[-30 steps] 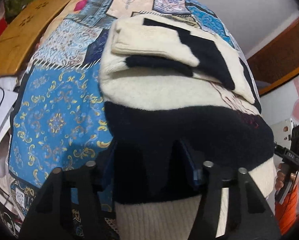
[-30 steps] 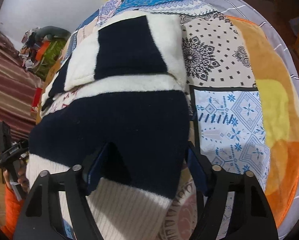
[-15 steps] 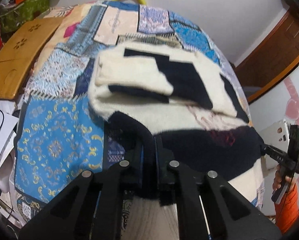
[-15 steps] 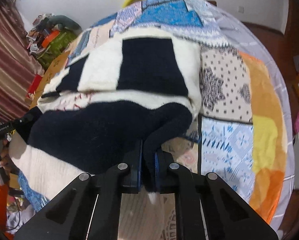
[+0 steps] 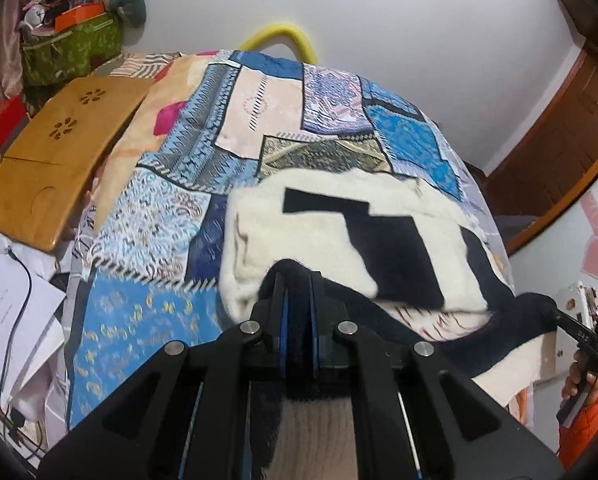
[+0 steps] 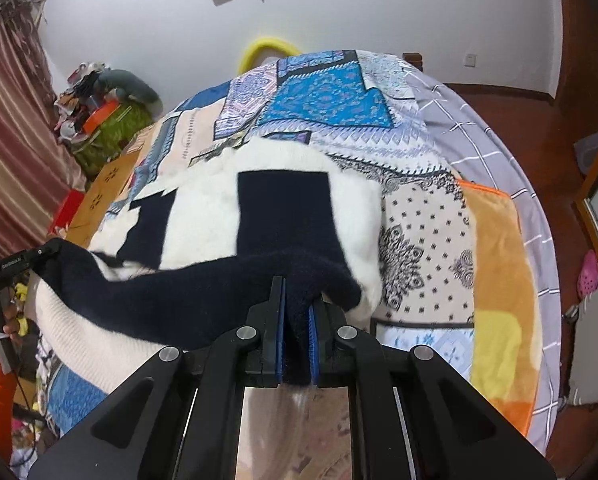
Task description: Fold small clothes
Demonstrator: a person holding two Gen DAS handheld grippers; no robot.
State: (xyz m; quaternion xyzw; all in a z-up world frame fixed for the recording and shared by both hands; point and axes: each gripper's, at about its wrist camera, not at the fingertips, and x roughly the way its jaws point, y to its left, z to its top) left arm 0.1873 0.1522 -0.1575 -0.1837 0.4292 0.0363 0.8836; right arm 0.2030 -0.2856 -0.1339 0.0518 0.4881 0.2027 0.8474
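Observation:
A cream and navy knitted sweater [image 5: 319, 232] [image 6: 203, 220] lies on a patchwork bedspread [image 5: 151, 216] [image 6: 323, 96], its sleeves folded in over the chest. My left gripper [image 5: 297, 280] is shut on the navy band at the sweater's near left side. My right gripper [image 6: 299, 284] is shut on the same navy band at its near right side. Both pinches are lifted off the bed, so the navy band [image 6: 171, 296] hangs stretched between them above the lower body. The ribbed cream hem [image 6: 79, 332] droops below. Each gripper shows at the edge of the other's view.
A wooden lap tray [image 5: 59, 160] leans at the bed's left edge beside papers and a cable [image 5: 15, 320]. An orange fleece blanket [image 6: 499, 280] covers the bed's right side. A green bag with clutter [image 5: 71, 48] sits by the far wall. An orange sleeve [image 5: 579, 428] holds the right gripper.
Both grippers went from open around the navy band to shut on it. They have since lifted it, and the bed has dropped lower in both views.

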